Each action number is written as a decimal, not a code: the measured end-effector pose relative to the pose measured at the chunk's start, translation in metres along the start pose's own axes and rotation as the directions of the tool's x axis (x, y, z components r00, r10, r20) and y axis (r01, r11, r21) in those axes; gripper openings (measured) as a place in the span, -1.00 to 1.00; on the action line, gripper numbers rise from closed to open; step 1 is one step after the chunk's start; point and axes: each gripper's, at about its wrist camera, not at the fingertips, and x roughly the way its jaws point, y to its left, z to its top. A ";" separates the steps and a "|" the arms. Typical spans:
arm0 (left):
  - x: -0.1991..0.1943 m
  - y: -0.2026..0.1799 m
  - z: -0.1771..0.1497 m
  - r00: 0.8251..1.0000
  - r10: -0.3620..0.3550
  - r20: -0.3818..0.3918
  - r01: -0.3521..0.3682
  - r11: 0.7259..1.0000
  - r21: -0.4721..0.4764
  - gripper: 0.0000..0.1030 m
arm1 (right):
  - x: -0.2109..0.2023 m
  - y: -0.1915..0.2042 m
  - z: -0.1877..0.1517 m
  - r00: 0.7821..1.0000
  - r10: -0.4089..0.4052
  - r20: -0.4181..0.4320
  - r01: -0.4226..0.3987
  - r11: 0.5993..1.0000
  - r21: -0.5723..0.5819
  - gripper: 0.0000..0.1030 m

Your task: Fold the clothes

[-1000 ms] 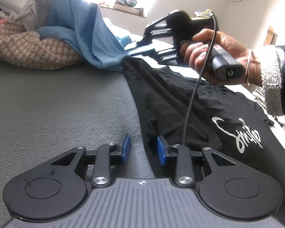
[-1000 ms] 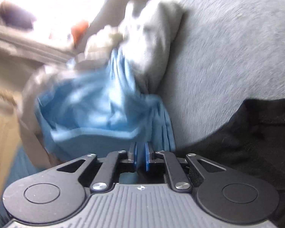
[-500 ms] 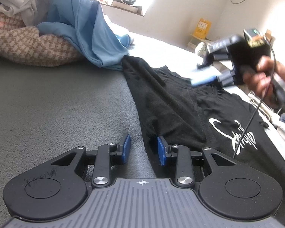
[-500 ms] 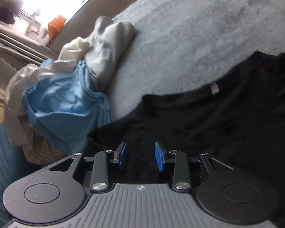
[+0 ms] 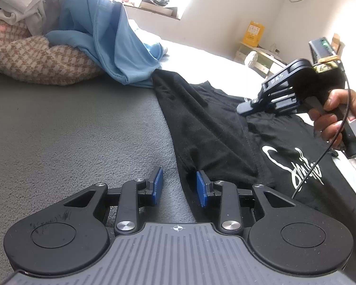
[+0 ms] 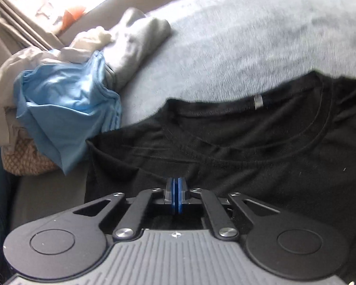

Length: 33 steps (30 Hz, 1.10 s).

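Note:
A black T-shirt (image 5: 213,128) with white script print lies spread on the grey bed cover (image 5: 71,130). My left gripper (image 5: 180,186) rests low at the shirt's near edge. Its blue pads stand apart, and the hem runs between them untouched. A hand (image 5: 339,114) holds my right gripper (image 5: 243,109) with its tips down on the shirt's far shoulder. In the right wrist view that gripper (image 6: 176,190) has its pads pressed together just below the collar of the shirt (image 6: 249,156), with the fabric creased toward them.
A light blue garment (image 5: 106,42) drapes over a brown checked cushion (image 5: 35,59) with white and grey clothes piled on top, at the far left. The blue garment (image 6: 59,109) lies beside the shirt's sleeve. A yellow box (image 5: 252,32) and shelves stand by the far wall.
My right gripper left the blue garment, swung right over the black shirt with pads apart, then came down near the collar and shut. My left gripper has stayed still.

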 end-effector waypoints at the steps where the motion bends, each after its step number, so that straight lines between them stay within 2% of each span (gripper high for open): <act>1: 0.000 0.000 0.000 1.000 -0.001 -0.001 0.001 1.000 0.000 -0.38 | -0.002 -0.001 -0.001 1.000 -0.003 0.017 0.003 1.000 0.011 -0.97; 5: 0.000 0.001 0.000 1.000 -0.003 -0.004 0.003 1.000 -0.002 -0.38 | -0.008 -0.006 -0.008 0.997 -0.042 0.072 0.039 0.998 0.048 -0.97; 9: 0.000 0.001 0.000 1.000 -0.005 -0.005 0.005 1.000 0.004 -0.38 | -0.002 -0.016 -0.010 0.995 -0.073 0.062 0.066 0.992 0.111 -0.96; 12: 0.000 0.001 0.000 1.000 -0.004 -0.004 0.004 1.000 0.002 -0.38 | 0.000 -0.024 -0.014 0.988 -0.135 0.069 0.125 0.982 0.138 -0.96; 14: 0.001 0.001 0.000 1.000 -0.004 -0.004 0.004 1.000 0.005 -0.38 | -0.004 -0.030 -0.015 0.990 -0.120 0.080 0.105 0.979 0.174 -0.93; 16: 0.001 0.002 0.001 1.000 -0.010 -0.005 0.010 1.000 0.002 -0.38 | -0.014 -0.028 -0.018 0.989 -0.082 0.123 0.063 0.986 0.153 -0.92; 17: 0.001 0.003 0.001 1.000 -0.013 -0.005 0.013 1.000 0.000 -0.38 | -0.020 -0.024 -0.019 0.989 -0.051 0.137 0.035 0.993 0.117 -0.92; 20: 0.001 0.005 0.002 1.000 -0.023 -0.008 0.023 1.000 -0.009 -0.38 | -0.031 0.000 -0.029 0.988 0.121 0.099 -0.116 0.992 -0.050 -0.91; 22: 0.001 0.006 0.003 0.999 -0.029 -0.017 0.028 1.000 -0.006 -0.38 | -0.029 0.017 -0.040 0.981 0.193 0.002 -0.190 0.970 -0.151 -0.91; 24: 0.001 0.006 0.005 0.999 -0.031 -0.028 0.031 0.999 0.004 -0.38 | -0.020 0.032 -0.054 0.976 0.194 -0.100 -0.213 0.945 -0.250 -0.90; 25: 0.000 0.006 0.006 0.999 -0.032 -0.031 0.032 0.999 0.002 -0.38 | -0.012 0.036 -0.062 0.977 0.153 -0.151 -0.191 0.937 -0.292 -0.89; 27: -0.003 0.006 0.009 0.999 -0.033 -0.031 0.033 0.999 -0.005 -0.38 | 0.003 0.041 -0.078 0.980 0.037 -0.194 -0.109 0.919 -0.378 -0.91; 30: -0.010 0.007 0.011 1.000 -0.023 -0.009 0.023 1.000 -0.011 -0.34 | -0.015 0.046 -0.079 0.986 0.078 -0.149 -0.127 0.925 -0.359 -0.88; 33: -0.013 0.003 0.012 1.000 0.007 0.003 -0.007 1.000 0.011 -0.32 | -0.035 0.048 -0.083 0.979 0.137 -0.150 -0.185 0.908 -0.376 -0.86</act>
